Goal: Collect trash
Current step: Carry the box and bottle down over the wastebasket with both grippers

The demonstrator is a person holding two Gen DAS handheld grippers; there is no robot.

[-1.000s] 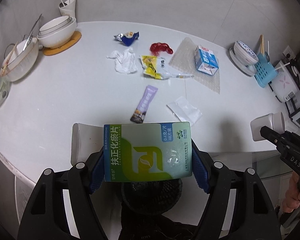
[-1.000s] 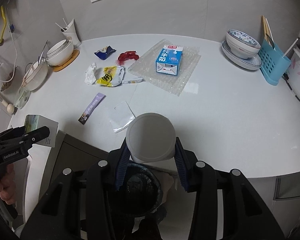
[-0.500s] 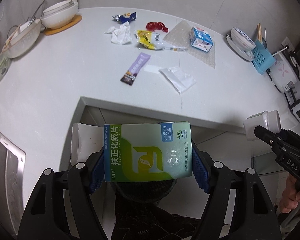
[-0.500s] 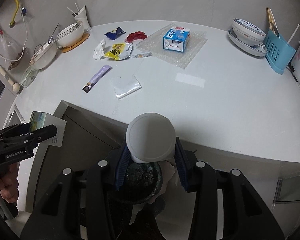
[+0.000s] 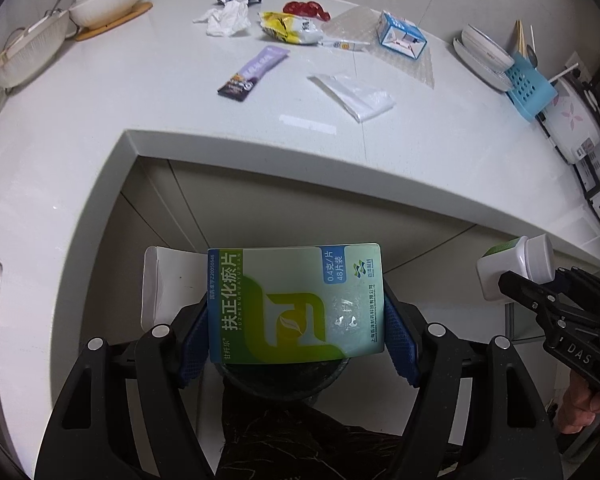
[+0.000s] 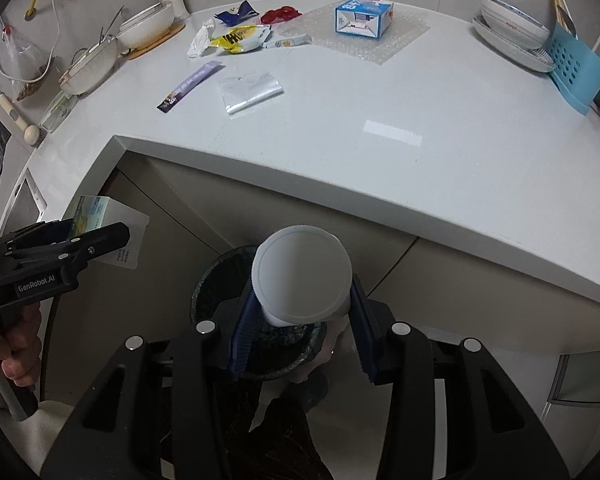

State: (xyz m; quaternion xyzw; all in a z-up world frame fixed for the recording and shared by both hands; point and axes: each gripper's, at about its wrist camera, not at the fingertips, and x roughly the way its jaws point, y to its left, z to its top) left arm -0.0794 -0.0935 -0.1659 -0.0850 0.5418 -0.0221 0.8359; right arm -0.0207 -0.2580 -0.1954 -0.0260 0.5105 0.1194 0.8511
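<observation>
My left gripper (image 5: 296,340) is clamped on the box (image 5: 296,304), long axis across the jaws, and my right gripper (image 6: 300,320) on the bottle (image 6: 302,278), both right above the bin (image 6: 256,344), so each just drops straight down.

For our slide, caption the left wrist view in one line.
Left gripper holds a medicine box above the bin, litter on the counter.
</observation>
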